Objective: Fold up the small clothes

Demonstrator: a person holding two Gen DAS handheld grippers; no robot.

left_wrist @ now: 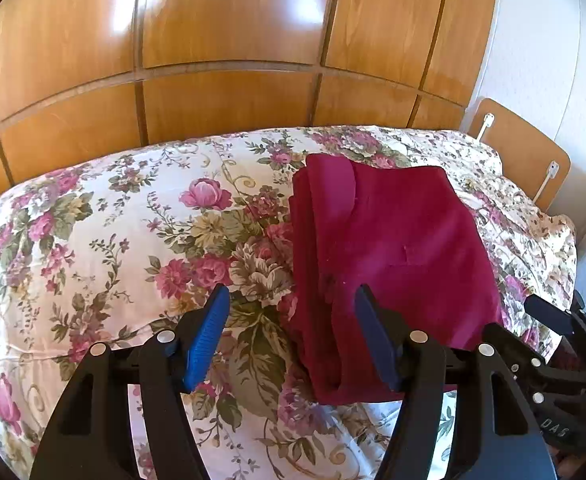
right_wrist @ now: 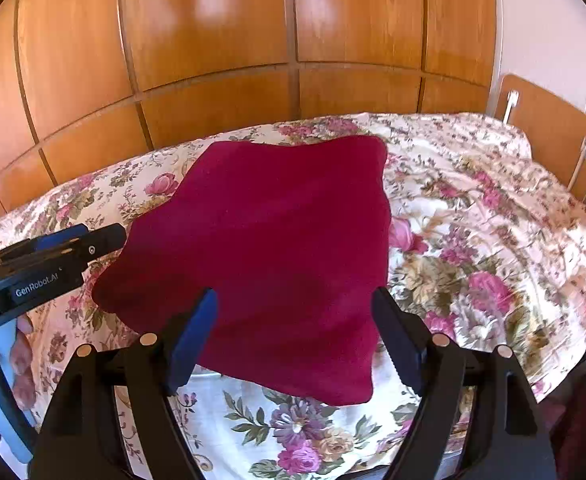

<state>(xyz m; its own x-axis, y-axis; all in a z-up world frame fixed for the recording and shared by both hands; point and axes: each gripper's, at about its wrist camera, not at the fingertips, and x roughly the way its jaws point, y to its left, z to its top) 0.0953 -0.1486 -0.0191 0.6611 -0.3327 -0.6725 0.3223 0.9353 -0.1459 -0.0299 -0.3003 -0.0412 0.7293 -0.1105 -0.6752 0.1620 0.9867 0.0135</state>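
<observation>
A dark red garment point(left_wrist: 397, 256) lies folded into a rough rectangle on the floral bedspread point(left_wrist: 113, 240), with a folded layer along its left edge. It also shows in the right wrist view point(right_wrist: 277, 248). My left gripper point(left_wrist: 291, 300) is open and empty, hovering over the garment's near left edge. My right gripper point(right_wrist: 293, 300) is open and empty, above the garment's near edge. The left gripper's body point(right_wrist: 45, 264) shows at the left of the right wrist view, and the right gripper's body point(left_wrist: 565, 340) shows at the lower right of the left wrist view.
A wooden panelled wardrobe point(left_wrist: 229, 40) stands behind the bed. A wooden headboard point(left_wrist: 525, 152) and a white wall point(left_wrist: 541, 40) are at the right. The bedspread point(right_wrist: 473, 240) is rumpled to the right of the garment.
</observation>
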